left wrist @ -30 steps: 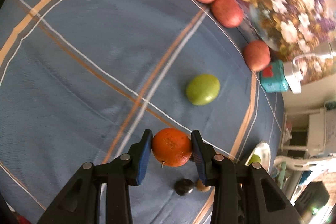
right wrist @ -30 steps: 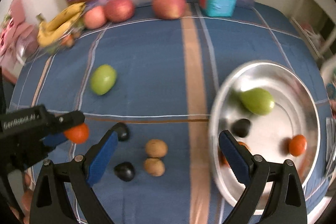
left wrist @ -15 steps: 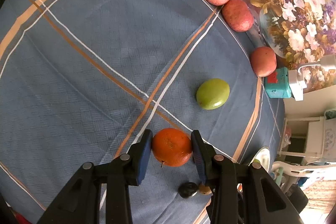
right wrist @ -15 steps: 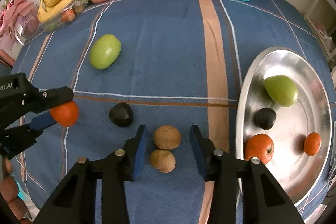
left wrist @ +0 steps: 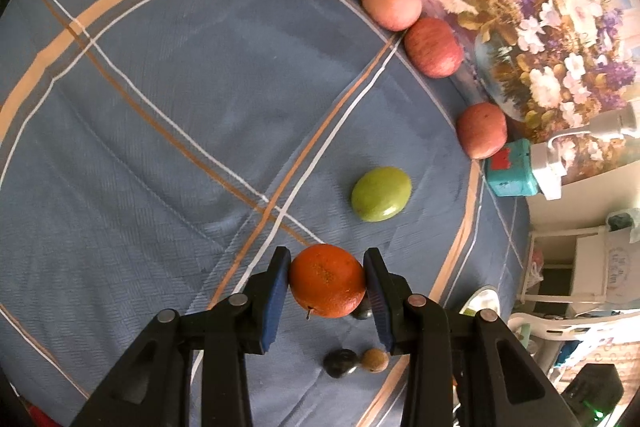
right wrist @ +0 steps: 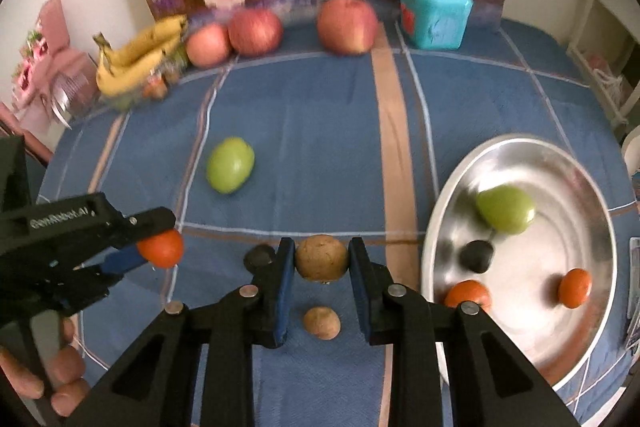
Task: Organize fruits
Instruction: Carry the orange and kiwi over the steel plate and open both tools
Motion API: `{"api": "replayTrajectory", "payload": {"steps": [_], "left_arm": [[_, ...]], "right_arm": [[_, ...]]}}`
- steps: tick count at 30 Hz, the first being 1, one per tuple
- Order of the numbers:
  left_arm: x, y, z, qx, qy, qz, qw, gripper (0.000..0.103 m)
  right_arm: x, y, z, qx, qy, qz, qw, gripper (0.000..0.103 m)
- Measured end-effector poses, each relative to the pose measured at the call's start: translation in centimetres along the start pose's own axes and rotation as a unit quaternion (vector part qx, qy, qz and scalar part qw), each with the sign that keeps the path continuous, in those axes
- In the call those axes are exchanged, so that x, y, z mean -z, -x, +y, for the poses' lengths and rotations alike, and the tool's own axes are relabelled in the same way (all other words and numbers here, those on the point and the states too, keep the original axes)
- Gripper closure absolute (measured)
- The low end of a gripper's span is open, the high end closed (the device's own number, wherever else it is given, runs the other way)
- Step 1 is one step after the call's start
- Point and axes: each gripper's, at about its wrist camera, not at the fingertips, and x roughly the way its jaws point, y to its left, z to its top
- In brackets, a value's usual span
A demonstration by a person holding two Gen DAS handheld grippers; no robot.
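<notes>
Roughly midway, I judge: round steel dish (right wrist: pixel 448 187) already carries four fruits. My left gripper (left wrist: pixel 325 281) clamps orange tangerine (left wrist: pixel 326 279) above blue plaid cloth (left wrist: pixel 160 107); right gripper (right wrist: pixel 321 259), jaws just closing, pinches brown round fruit (right wrist: pixel 321 257) (lifted clear). Loose on cloth: green fruit (right wrist: pixel 230 170), dark fruit (right wrist: pixel 258 255), second brown fruit (right wrist: pixel 322 322).

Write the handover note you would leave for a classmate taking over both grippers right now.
Left gripper: shut on an orange, held above the cloth.
Right gripper: jaws just closed on a brown fruit.
Done: metal bowl holds a green fruit, a dark fruit and two oranges.
Left: bowl both held fruits, then the green fruit on the cloth, the second brown fruit and the dark fruit on the cloth.
</notes>
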Motion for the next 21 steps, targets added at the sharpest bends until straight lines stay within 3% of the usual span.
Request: {"api": "replayTrajectory", "payload": {"steps": [9, 16, 21], "left_arm": [[0.6, 0.9, -2.2, 0.015, -0.030, -0.009, 0.9994, 0.063], [3.1, -0.1, -5.7, 0.009, -0.093, 0.003, 0.9957, 0.063], [6.4, -1.8, -9.5, 0.005, -0.162, 0.024, 0.9864, 0.063]], "right_arm": [[-0.2, 0.8, -2.5, 0.005, -0.037, -0.015, 0.999, 0.075], [0.2, 2.2, -9.2, 0.045, -0.118, -0.024, 0.992, 0.075], [1.3, 3.4, -14.2, 0.080, -0.179, -0.030, 0.980, 0.075]]}}
